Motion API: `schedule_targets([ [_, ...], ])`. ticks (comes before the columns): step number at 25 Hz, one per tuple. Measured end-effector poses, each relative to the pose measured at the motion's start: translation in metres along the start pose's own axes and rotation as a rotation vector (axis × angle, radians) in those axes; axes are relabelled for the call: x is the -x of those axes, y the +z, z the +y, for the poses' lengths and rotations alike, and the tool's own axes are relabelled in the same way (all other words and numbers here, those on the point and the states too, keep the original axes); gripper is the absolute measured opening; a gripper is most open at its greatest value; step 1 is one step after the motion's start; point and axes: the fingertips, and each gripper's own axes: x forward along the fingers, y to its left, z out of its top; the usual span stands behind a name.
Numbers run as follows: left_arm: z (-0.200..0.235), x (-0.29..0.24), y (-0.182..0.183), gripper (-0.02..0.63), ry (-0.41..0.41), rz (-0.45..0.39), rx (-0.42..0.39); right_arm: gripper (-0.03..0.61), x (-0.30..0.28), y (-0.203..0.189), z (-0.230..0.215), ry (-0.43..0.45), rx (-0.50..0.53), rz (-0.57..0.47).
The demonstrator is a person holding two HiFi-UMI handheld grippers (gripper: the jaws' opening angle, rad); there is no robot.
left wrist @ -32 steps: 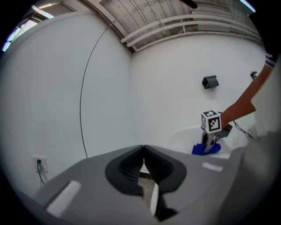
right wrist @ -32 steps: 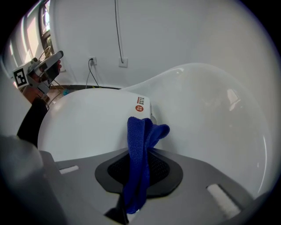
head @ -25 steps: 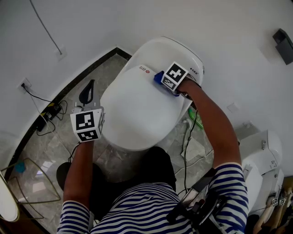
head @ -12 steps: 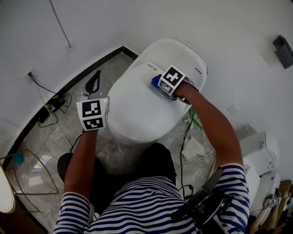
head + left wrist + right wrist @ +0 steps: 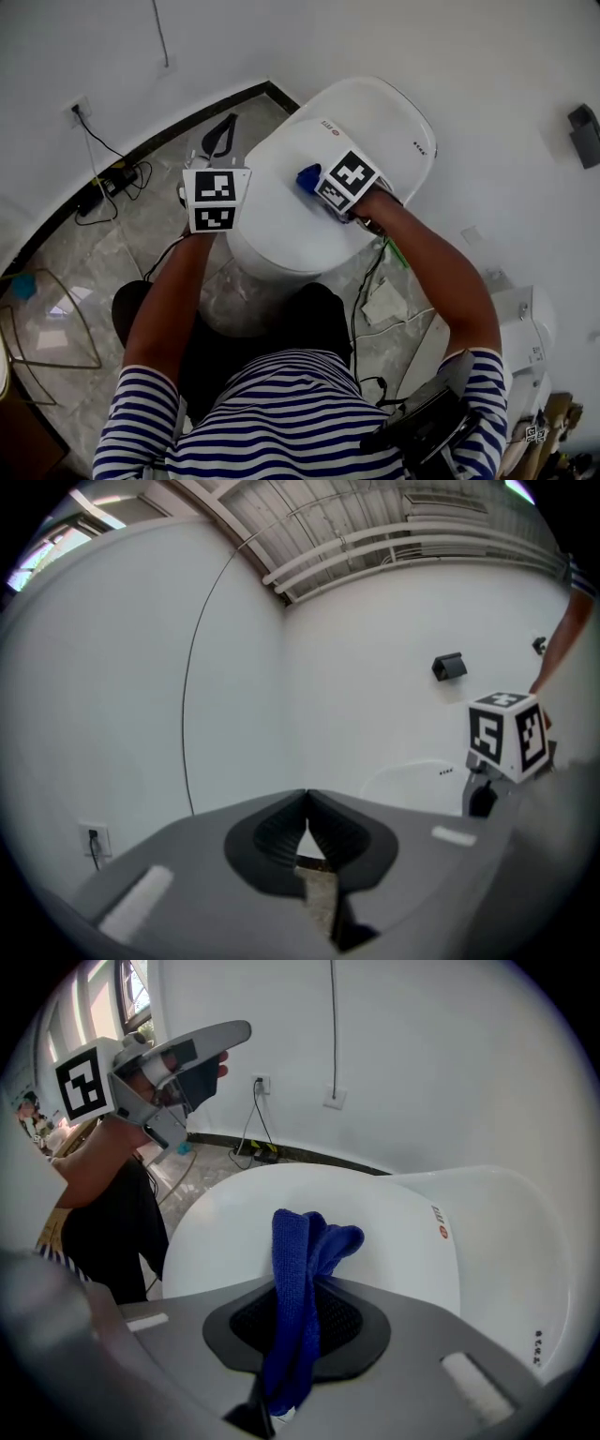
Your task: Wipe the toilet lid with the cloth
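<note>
The white toilet lid (image 5: 291, 220) lies closed in the middle of the head view. My right gripper (image 5: 319, 183) is shut on a bunched blue cloth (image 5: 307, 177) and holds it against the lid's middle. In the right gripper view the cloth (image 5: 305, 1241) sticks up from between the jaws of the right gripper (image 5: 298, 1283), with the lid (image 5: 394, 1232) just beyond. My left gripper (image 5: 217, 199) hovers at the lid's left edge. Seen in its own view, the left gripper (image 5: 307, 797) has its jaws closed together with nothing between them.
Cables and a wall socket (image 5: 108, 178) sit on the stone floor at left, with a black object (image 5: 221, 133) by the toilet's base. A wire rack (image 5: 42, 323) stands lower left. Something green (image 5: 395, 254) and a second white fixture (image 5: 525, 337) lie to the right.
My right gripper has dragged the cloth from the back of the lid toward its middle. The left gripper has moved in closer to the lid's left edge.
</note>
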Motion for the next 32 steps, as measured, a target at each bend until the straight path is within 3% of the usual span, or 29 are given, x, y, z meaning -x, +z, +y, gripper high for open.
schedule_targets([
  [13, 0.002, 0.002, -0.006, 0.005, -0.005, 0.008, -0.010, 0.061, -0.004, 0.015, 0.104, 0.213, 0.004, -0.042],
  [22, -0.001, 0.001, -0.004, 0.005, -0.008, 0.004, -0.014, 0.061, -0.007, 0.011, 0.164, 0.335, 0.072, -0.025],
  [32, -0.003, -0.002, -0.007, 0.005, -0.015, 0.007, -0.017, 0.061, -0.006, 0.017, 0.175, 0.373, 0.085, -0.056],
])
